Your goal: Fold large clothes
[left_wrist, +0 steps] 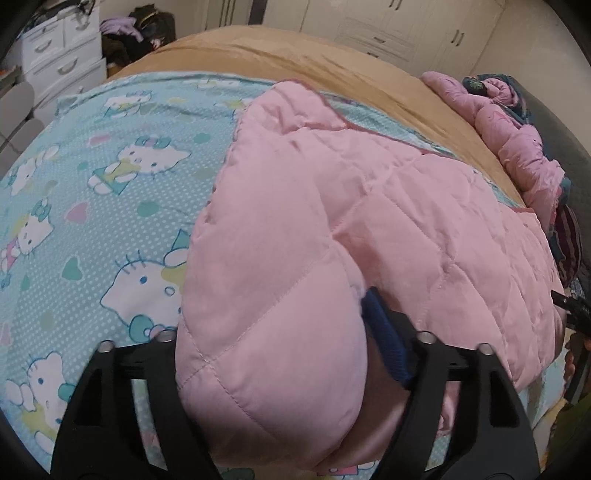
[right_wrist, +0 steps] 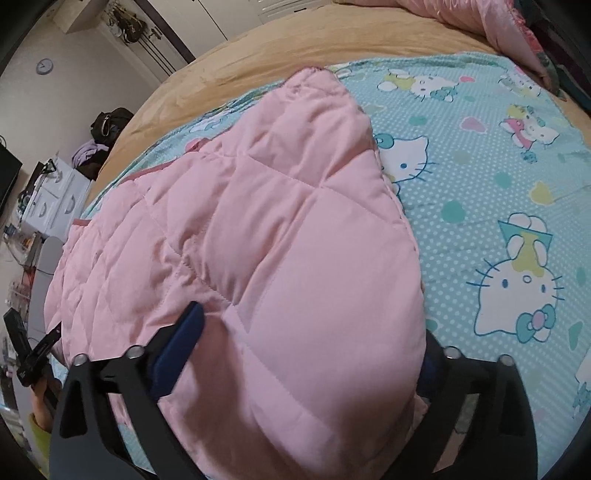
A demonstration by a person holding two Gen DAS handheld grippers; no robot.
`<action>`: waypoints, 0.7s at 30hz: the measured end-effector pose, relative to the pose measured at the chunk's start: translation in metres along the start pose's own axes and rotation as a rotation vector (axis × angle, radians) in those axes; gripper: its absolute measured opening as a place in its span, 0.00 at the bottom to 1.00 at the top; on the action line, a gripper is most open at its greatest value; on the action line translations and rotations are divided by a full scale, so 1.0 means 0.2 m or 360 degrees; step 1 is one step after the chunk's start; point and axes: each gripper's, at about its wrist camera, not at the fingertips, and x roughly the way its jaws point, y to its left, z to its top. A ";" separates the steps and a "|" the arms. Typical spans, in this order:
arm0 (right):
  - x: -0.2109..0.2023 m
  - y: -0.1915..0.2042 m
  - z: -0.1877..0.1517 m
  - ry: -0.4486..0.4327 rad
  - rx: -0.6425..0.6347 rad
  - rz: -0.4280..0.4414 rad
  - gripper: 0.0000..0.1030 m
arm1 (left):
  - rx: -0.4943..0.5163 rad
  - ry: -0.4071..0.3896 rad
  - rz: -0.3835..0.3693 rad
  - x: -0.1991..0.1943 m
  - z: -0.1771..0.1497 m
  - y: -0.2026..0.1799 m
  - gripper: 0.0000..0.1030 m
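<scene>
Pale pink diamond-quilted padded jacket [left_wrist: 295, 229], turquoise white-dotted bed sheet with white cartoon cats and pastel hearts [left_wrist: 92, 206], plain tan bedspread [left_wrist: 332, 62]

Bed [left_wrist: 280, 48] with tan cover, light-blue cartoon-cat sheet [left_wrist: 92, 206] spread over it. White drawer unit [left_wrist: 62, 55] at far left, dark and purple clothes pile [left_wrist: 136, 33] beside it. White panelled wardrobe doors [left_wrist: 399, 29] along back wall. Round grey wall clock [right_wrist: 44, 66] on beige wall. Dim, even indoor light.

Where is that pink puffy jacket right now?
The pink quilted jacket lies spread on the cartoon-cat bedsheet on the bed, its near edge bulging up between the open fingers of both hand-held grippers.
</scene>
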 end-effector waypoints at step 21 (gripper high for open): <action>-0.52 0.20 -0.13 -0.0411 -0.0151 -0.0027 0.96 | 0.0020 -0.0313 0.0078 -0.47 -0.01 -0.04 0.91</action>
